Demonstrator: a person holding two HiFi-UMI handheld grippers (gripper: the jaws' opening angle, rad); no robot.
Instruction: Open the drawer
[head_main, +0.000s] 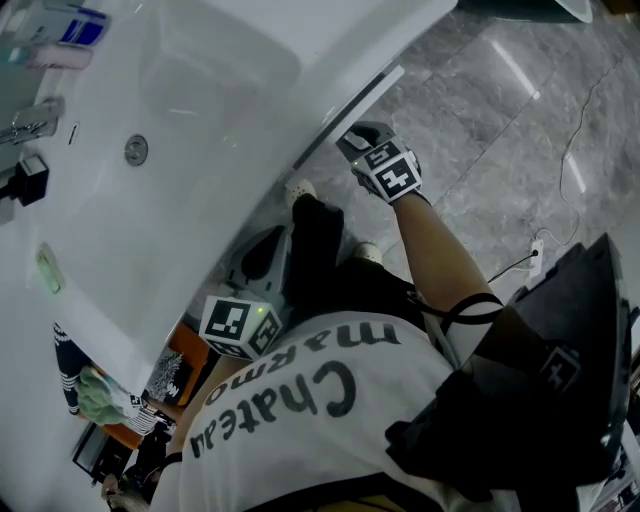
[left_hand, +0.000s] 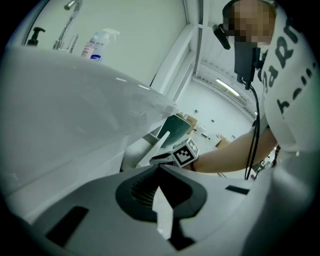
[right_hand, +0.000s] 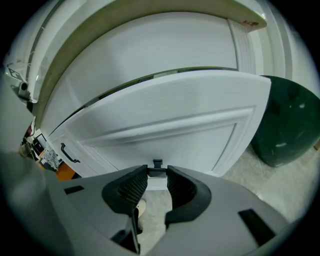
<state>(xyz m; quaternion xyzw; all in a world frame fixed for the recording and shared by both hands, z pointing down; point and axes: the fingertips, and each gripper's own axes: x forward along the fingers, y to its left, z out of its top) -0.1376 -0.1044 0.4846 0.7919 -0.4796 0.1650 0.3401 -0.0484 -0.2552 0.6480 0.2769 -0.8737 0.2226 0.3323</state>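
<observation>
A white panelled drawer front (right_hand: 170, 115) under the sink counter stands ajar, with a dark gap along its top edge. My right gripper (right_hand: 157, 172) is shut on the front's small black handle (right_hand: 157, 165), whose bar spans from pad to pad. In the head view the right gripper (head_main: 355, 135) sits at the front's edge (head_main: 350, 110), below the counter rim. My left gripper (head_main: 262, 250) hangs lower and nearer the person's legs. Its jaws (left_hand: 160, 169) are shut with nothing between them. The right gripper's marker cube (left_hand: 185, 152) shows ahead in the left gripper view.
A white basin (head_main: 190, 90) with a drain (head_main: 136, 150) fills the counter, with a tap (head_main: 30, 120) and a spray bottle (left_hand: 97, 44) behind. A dark green bin (right_hand: 290, 125) stands right of the cabinet. The neighbouring door has a black handle (right_hand: 69, 154). A cable and socket (head_main: 537, 250) lie on the grey floor.
</observation>
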